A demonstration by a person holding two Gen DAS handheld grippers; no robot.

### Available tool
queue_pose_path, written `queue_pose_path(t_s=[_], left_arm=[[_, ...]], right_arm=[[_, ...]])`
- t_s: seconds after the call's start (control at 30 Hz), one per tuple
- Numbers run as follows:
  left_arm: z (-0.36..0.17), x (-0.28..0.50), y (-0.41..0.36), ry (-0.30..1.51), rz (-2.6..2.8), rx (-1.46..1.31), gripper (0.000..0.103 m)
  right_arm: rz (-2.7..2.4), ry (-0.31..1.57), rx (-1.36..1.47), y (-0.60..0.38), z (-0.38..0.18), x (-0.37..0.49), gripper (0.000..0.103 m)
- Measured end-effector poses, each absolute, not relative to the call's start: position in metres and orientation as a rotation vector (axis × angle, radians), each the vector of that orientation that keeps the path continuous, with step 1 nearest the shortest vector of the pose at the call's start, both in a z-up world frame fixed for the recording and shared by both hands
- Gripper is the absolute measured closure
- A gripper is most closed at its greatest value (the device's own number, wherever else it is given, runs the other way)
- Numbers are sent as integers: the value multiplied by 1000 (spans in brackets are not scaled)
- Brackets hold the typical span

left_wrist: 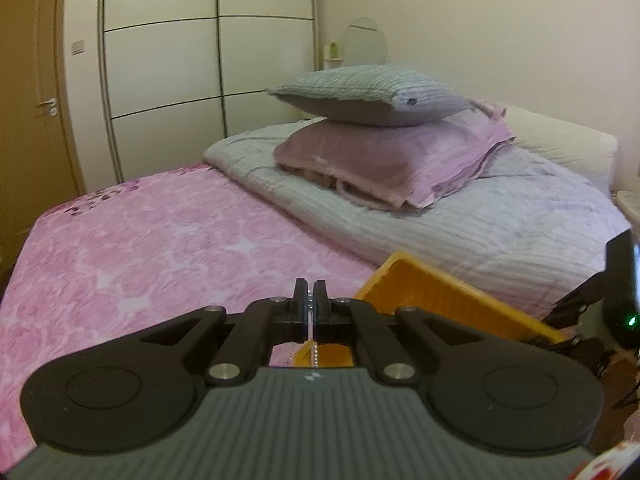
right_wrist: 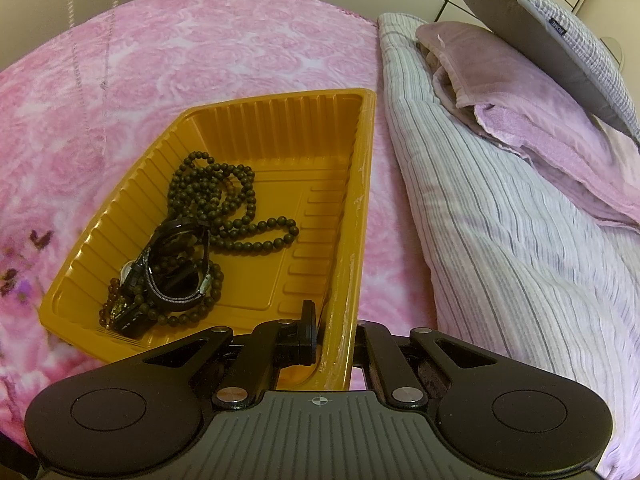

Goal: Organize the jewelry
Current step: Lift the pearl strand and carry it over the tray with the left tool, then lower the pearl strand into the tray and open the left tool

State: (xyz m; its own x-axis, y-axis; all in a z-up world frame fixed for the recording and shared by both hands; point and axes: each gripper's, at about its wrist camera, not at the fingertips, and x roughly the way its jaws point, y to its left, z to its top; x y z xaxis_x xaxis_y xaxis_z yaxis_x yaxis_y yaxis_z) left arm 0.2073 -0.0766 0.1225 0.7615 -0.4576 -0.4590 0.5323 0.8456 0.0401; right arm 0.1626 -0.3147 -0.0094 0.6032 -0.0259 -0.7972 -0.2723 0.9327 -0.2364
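Observation:
A yellow ribbed plastic tray (right_wrist: 352, 168) lies on the pink bedspread; it also shows in the left wrist view (left_wrist: 448, 296). In it lie a dark bead necklace (right_wrist: 232, 204), a black watch (right_wrist: 176, 276) and amber beads (right_wrist: 114, 310). My right gripper (right_wrist: 332, 320) is shut on the tray's near right wall, one finger inside and one outside. My left gripper (left_wrist: 311, 300) is shut on a thin silver chain (left_wrist: 315, 354) that hangs down below the fingers. The same chain (right_wrist: 80, 52) dangles blurred at the upper left in the right wrist view.
A folded striped grey quilt (right_wrist: 500, 220) lies right of the tray, with a mauve pillow (right_wrist: 520, 88) and a grey pillow (right_wrist: 560, 32) stacked on it. A wardrobe (left_wrist: 200, 72) and a wooden door (left_wrist: 28, 92) stand beyond the bed.

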Motion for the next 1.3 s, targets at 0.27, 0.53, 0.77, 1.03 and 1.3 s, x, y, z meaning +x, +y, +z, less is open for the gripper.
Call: queue_pose_path(t_s=[0.27,0.53,0.77,1.03,1.3], left_arm=[[140,205,-122,416,-652,175,102],[115,214,-163,490,-721,197,102],[78,228,-181,583,-744,182,102],[59,234,-185,633,-746,179,102],[60,234,-174,634,-711,153,81]], right_arm=[[152,917,-341,-319,-11,162,99],[155,916,-328,-321,-12,160,99],[156,921,-326,-323,-13,162,99],[156,922,-324,-324,-13,162,99],[154,922,-319,-325,-14,162,99]])
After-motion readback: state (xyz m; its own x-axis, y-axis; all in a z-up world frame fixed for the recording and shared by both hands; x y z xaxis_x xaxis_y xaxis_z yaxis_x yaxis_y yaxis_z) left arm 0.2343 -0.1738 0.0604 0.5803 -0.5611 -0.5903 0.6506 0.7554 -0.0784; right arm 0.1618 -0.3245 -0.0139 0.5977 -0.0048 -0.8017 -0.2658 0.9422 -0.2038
